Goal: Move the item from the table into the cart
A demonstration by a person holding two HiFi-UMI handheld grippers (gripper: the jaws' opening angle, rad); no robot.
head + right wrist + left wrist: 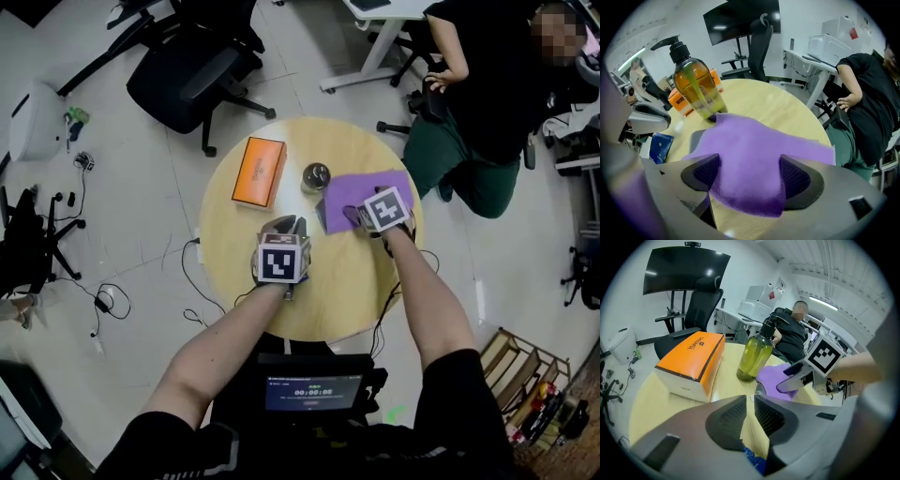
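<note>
Now right claw point(747, 174) open astride purple cloth point(759, 140); left claw point(750, 414) barely parted, empty; bottle point(753, 357) holds yellowish liquid

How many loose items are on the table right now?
4: orange box left, pump bottle centre, purple cloth between right gripper's jaws, blue packet below left gripper. Others may be hidden.

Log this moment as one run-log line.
left gripper: narrow gap, empty | right gripper: wide open, straddling purple cloth on round table | cloth: not yet gripped
</note>
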